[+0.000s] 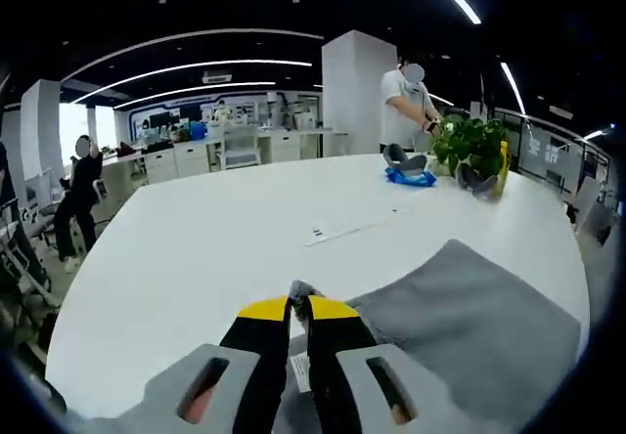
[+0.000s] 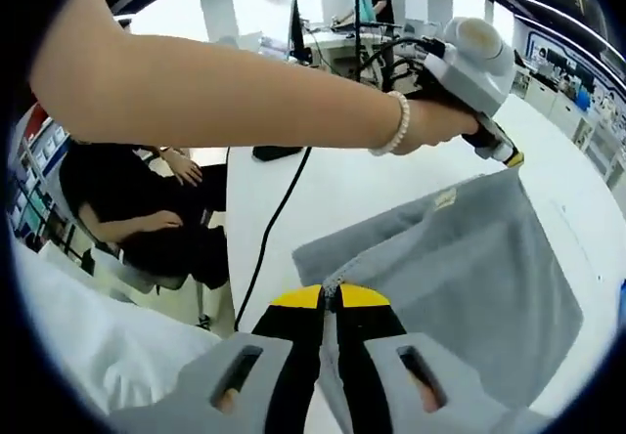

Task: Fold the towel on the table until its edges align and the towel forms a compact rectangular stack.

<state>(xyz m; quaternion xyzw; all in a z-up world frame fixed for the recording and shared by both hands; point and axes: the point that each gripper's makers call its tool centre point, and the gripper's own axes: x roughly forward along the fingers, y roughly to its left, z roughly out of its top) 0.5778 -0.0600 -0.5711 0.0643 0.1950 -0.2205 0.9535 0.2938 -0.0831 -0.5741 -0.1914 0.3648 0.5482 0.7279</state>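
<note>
Two grippers each pinch a corner of one soft grey terry towel (image 1: pixel 469 326).

Left gripper view: the left gripper (image 1: pixel 298 304), yellow-tipped with black jaws, is closed on a towel corner, a tuft of cloth showing between the tips. The towel spreads away from it across the round white table (image 1: pixel 196 248). Beyond the towel lie a thin white strip (image 1: pixel 347 229), a blue cloth bundle (image 1: pixel 409 174) and a green potted plant (image 1: pixel 471 143).

Right gripper view: the right gripper (image 2: pixel 331 299) is clamped on another corner, and the towel hangs lifted between it and the left gripper (image 2: pixel 510 157). A black cable (image 2: pixel 279 209) crosses the table beside the towel.

Judgement: the towel is light, limp and not slippery; it will sag between grips, so corners and hem are the sound holds. Fold not yet complete.
</note>
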